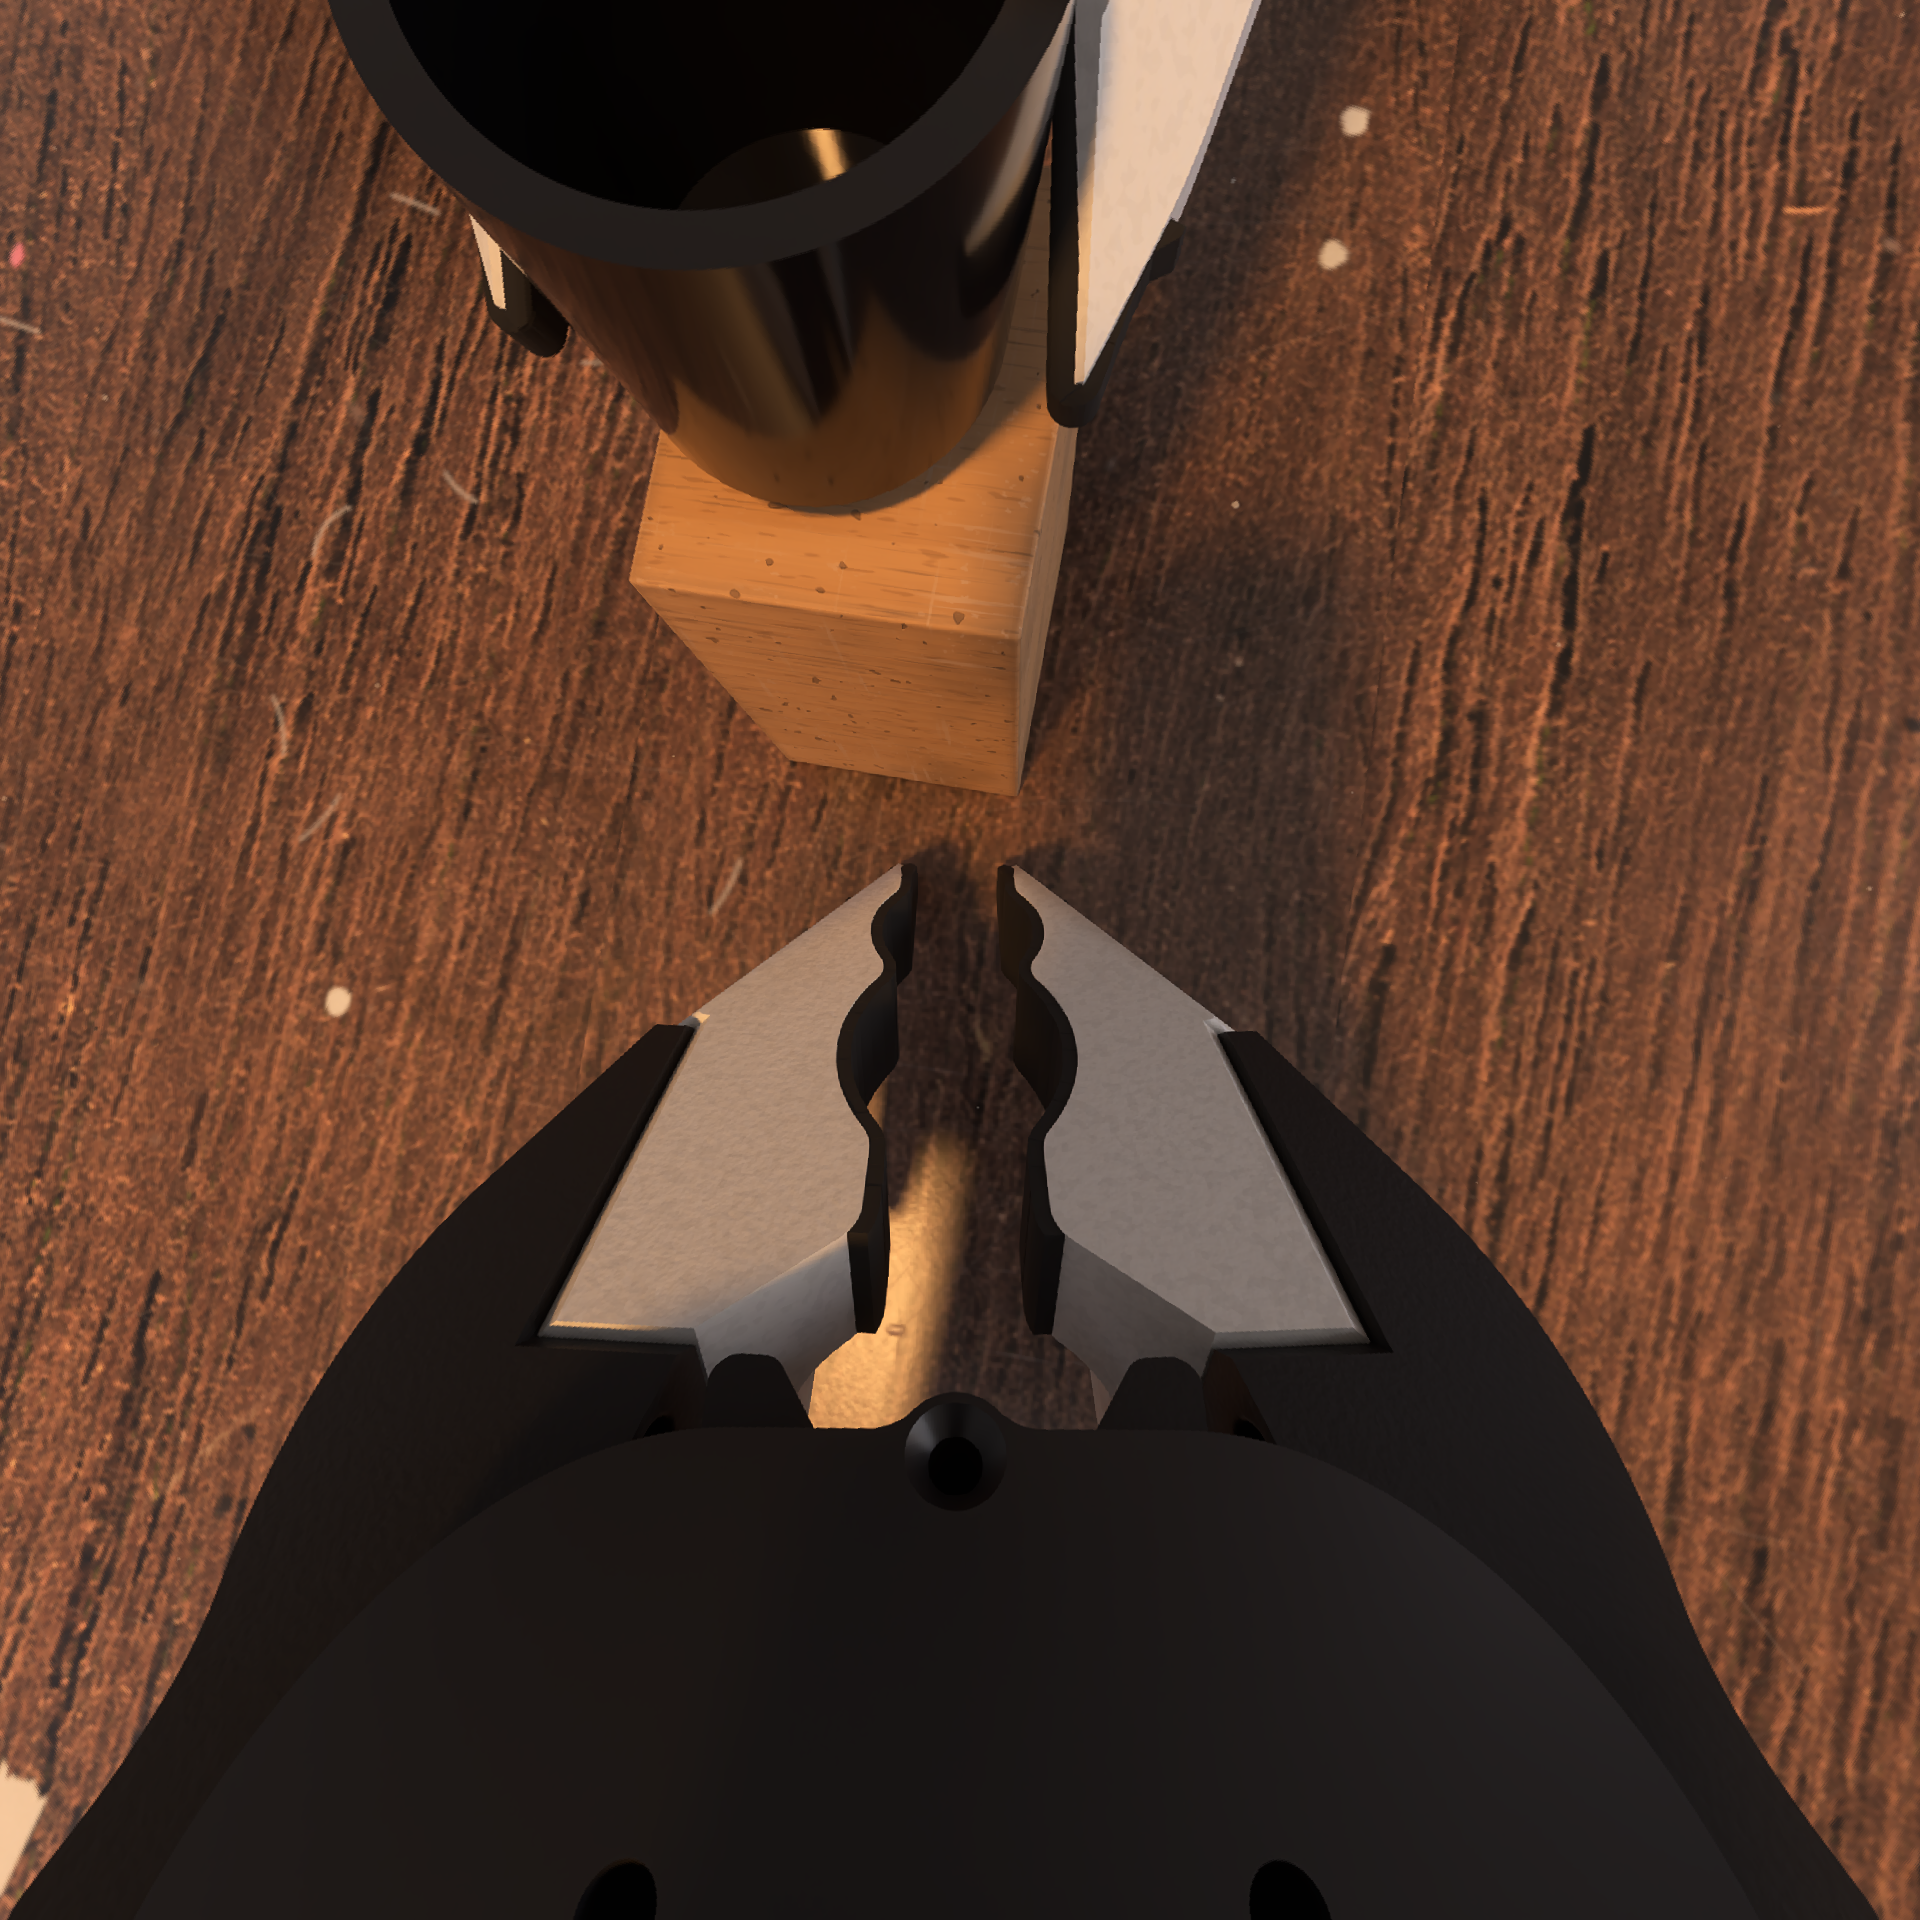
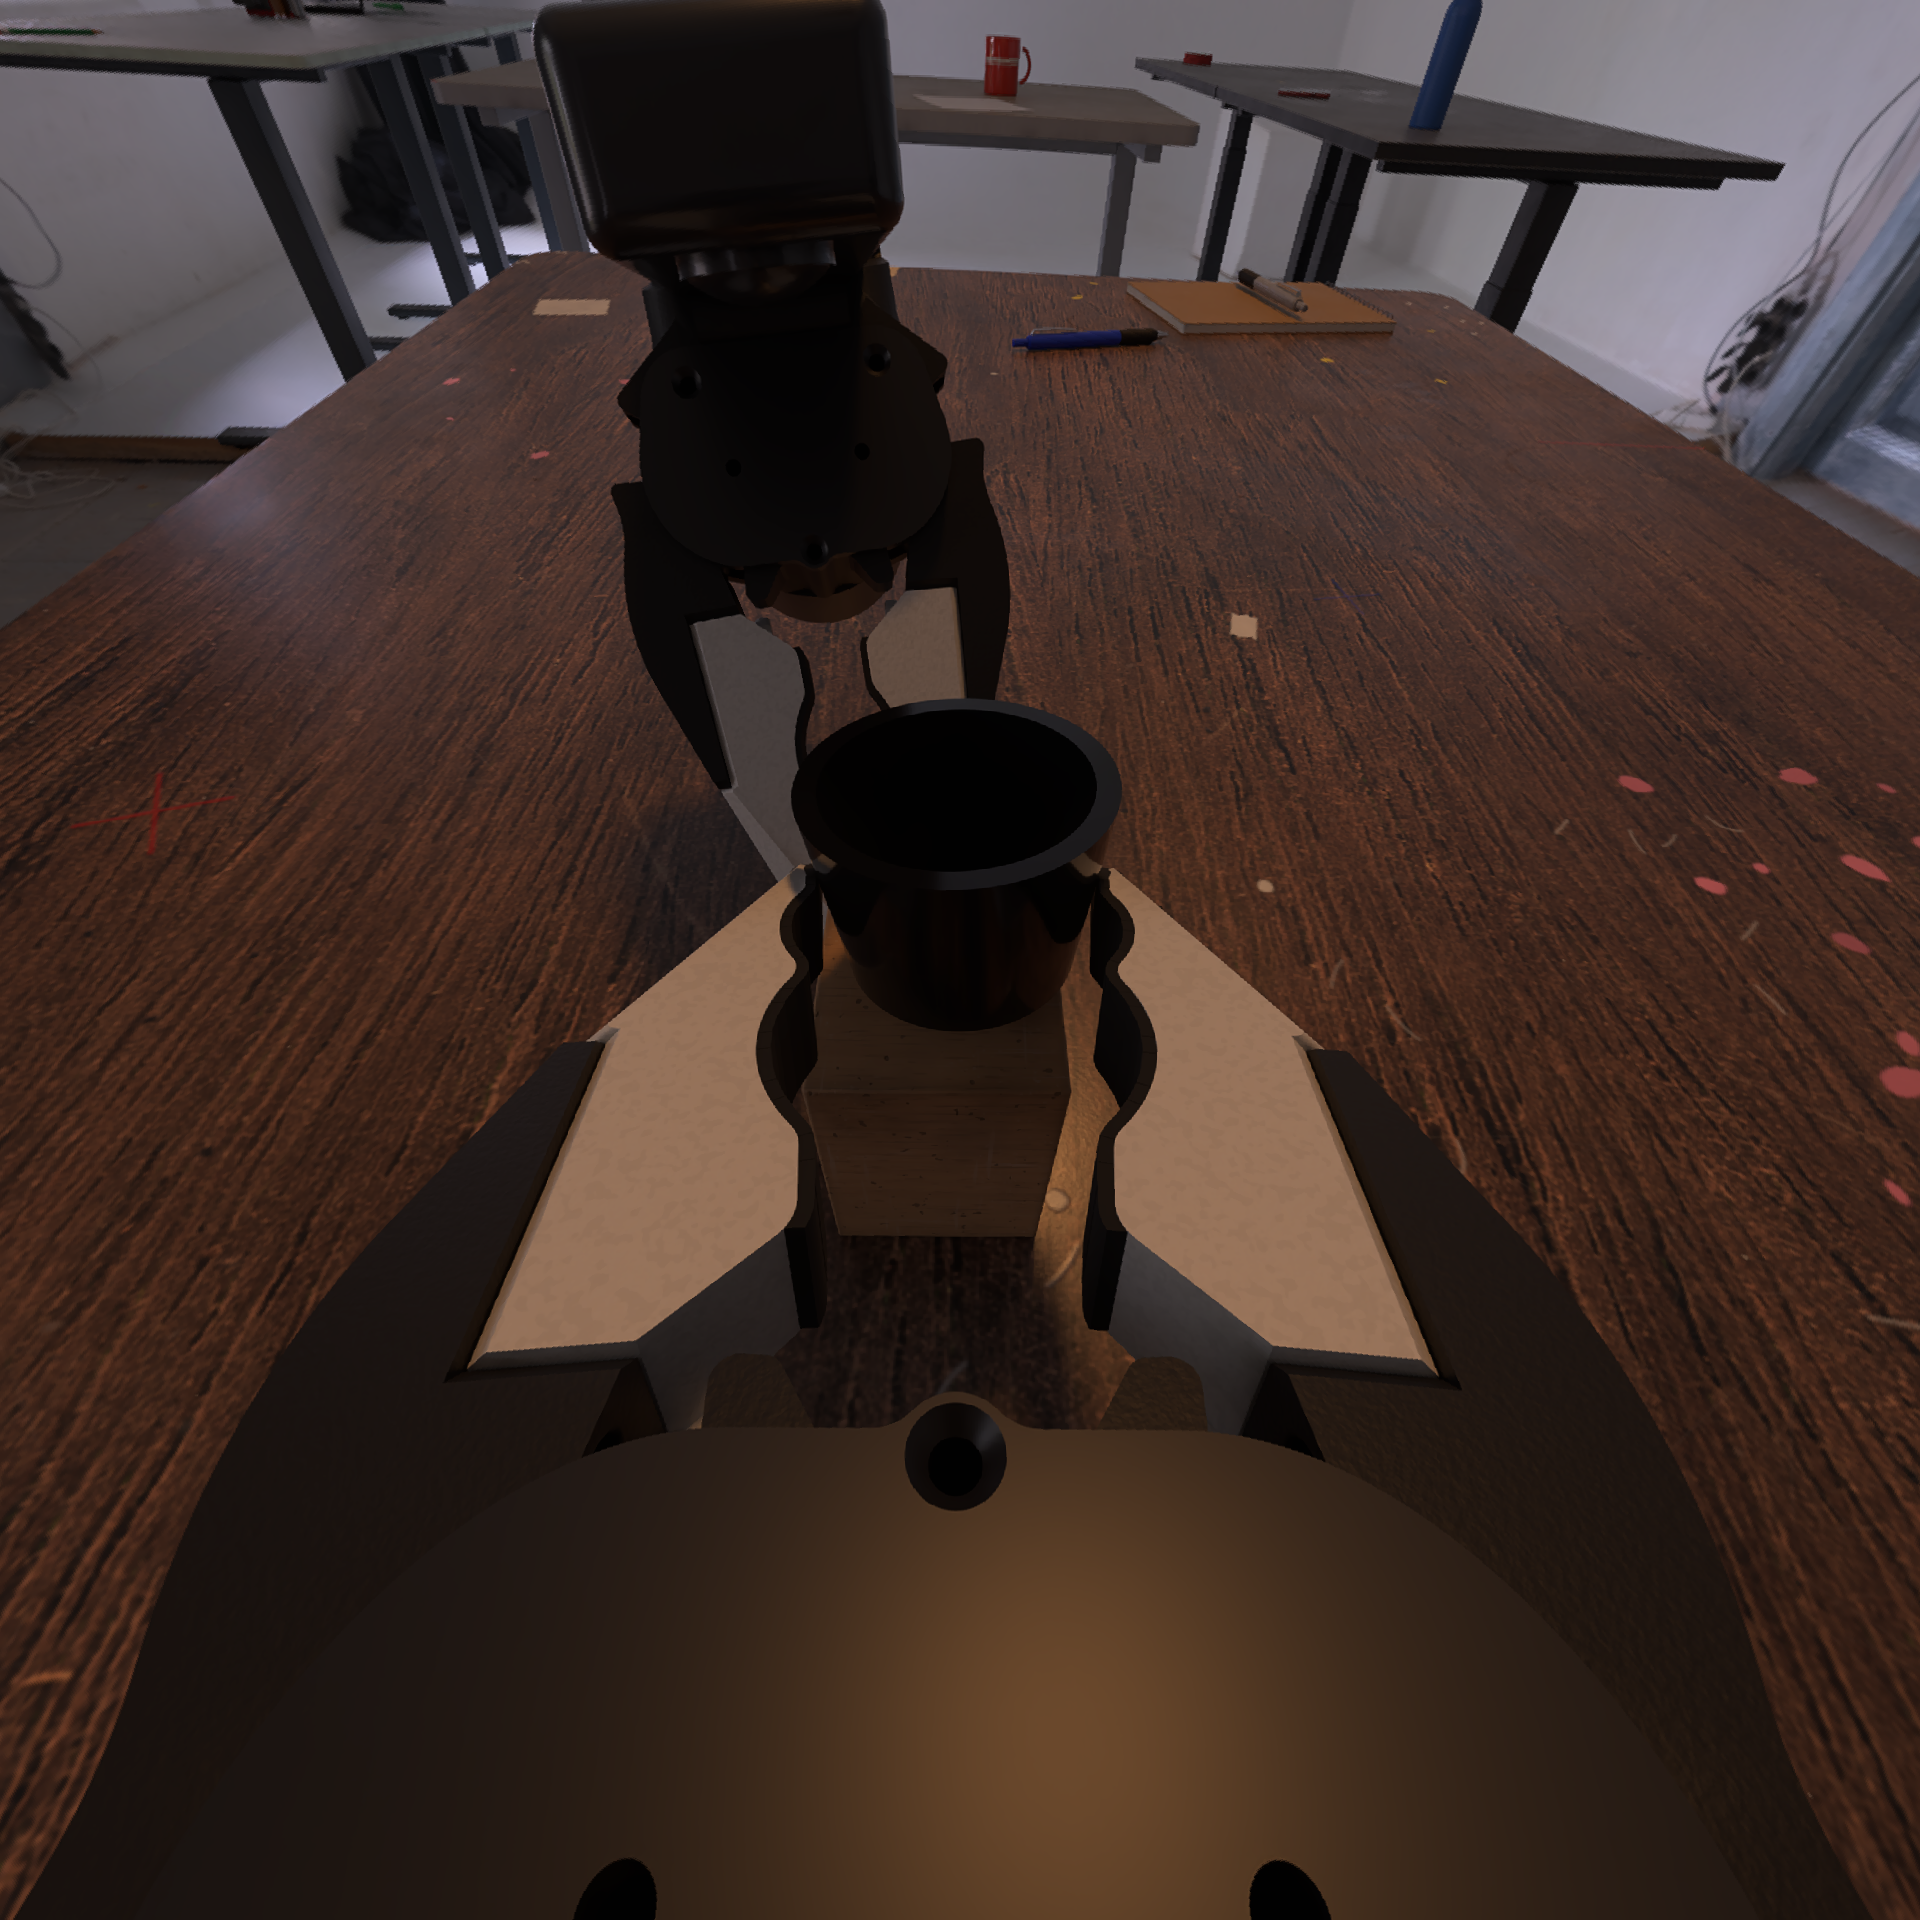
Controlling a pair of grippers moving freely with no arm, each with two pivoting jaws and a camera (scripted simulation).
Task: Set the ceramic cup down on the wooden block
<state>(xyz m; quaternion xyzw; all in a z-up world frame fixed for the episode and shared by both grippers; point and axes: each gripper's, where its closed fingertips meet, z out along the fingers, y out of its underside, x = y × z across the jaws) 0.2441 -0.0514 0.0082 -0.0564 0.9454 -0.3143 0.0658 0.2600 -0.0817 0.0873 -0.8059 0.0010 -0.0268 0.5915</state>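
A black ceramic cup (image 1: 821, 364) stands upright on the top of a light wooden block (image 1: 862, 644) on the dark wooden table (image 1: 1455, 935). My right gripper (image 2: 953, 883) is closed on the cup (image 2: 951, 945) just under its rim, one finger on each side, above the block (image 2: 935, 1143). Its fingers (image 1: 1112, 208) also show in the left wrist view. My left gripper (image 1: 956, 883) hovers above the table just short of the block's near face, jaws a narrow gap apart and empty. Its black body (image 2: 779, 447) faces me beyond the cup.
At the table's far end lie a brown notebook (image 2: 1262, 309) with a pen on it and a blue pen (image 2: 1086, 338). Other tables stand behind, one with a red mug (image 2: 1005, 64), one with a blue bottle (image 2: 1446, 62).
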